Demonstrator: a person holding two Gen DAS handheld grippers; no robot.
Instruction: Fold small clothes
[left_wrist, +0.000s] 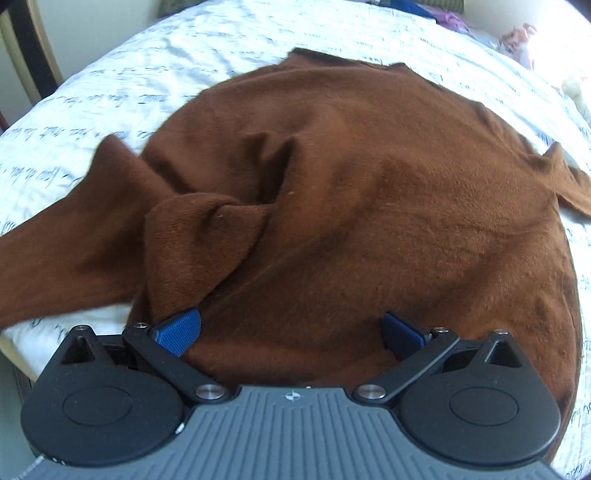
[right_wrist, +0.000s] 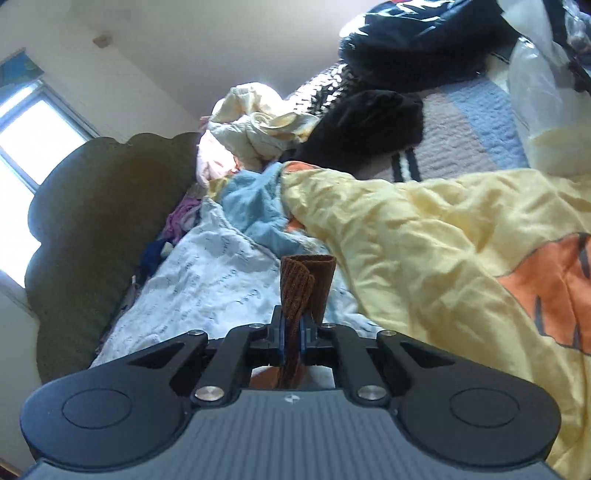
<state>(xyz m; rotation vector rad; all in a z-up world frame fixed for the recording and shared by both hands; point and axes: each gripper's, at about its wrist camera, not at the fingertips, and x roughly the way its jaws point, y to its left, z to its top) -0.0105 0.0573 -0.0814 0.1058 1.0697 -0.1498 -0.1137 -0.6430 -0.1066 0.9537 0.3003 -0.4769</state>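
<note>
A brown fleece garment lies spread on the white printed bedsheet, with a sleeve bunched and folded at its left side. My left gripper is open just above the garment's near edge, its blue pads wide apart with cloth between them. My right gripper is shut on a ribbed brown cuff of the garment, which sticks up between the blue pads, held above the bed.
A yellow quilt with an orange tiger print covers the right. A heap of cream, blue and black clothes lies further off. A dark green headboard stands at left. A wooden chair stands beside the bed.
</note>
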